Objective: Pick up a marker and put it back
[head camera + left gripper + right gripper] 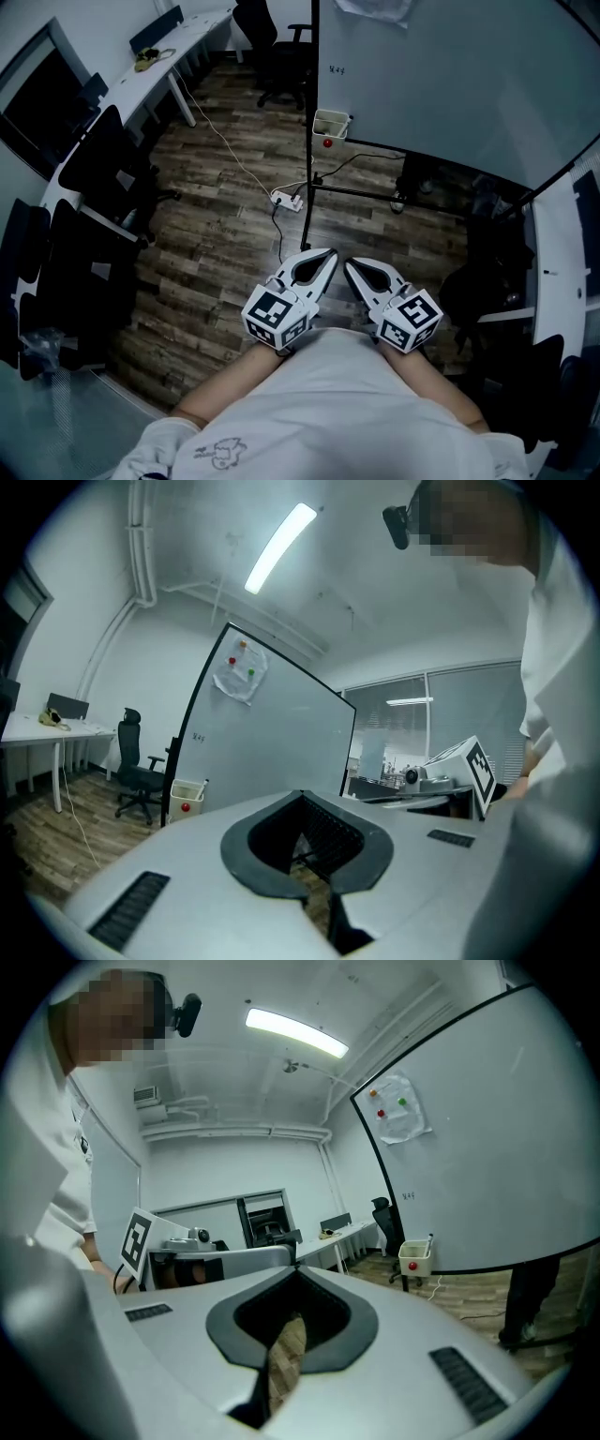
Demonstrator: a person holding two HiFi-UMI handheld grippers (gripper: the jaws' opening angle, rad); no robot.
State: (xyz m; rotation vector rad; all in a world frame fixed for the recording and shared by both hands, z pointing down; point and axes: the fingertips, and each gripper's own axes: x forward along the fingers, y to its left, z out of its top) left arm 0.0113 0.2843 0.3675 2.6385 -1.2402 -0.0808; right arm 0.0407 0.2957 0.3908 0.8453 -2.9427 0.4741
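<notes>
Left gripper (328, 253) and right gripper (350, 265) are held clenched, empty (pickup not begun); the white box (332, 123) at the whiteboard (450, 75) must be approached.

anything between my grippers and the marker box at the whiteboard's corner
Nothing visible blocks the way. The left gripper and right gripper, both shut and empty, face the white box across open wood floor. Only a power strip and its cable lie low there.
</notes>
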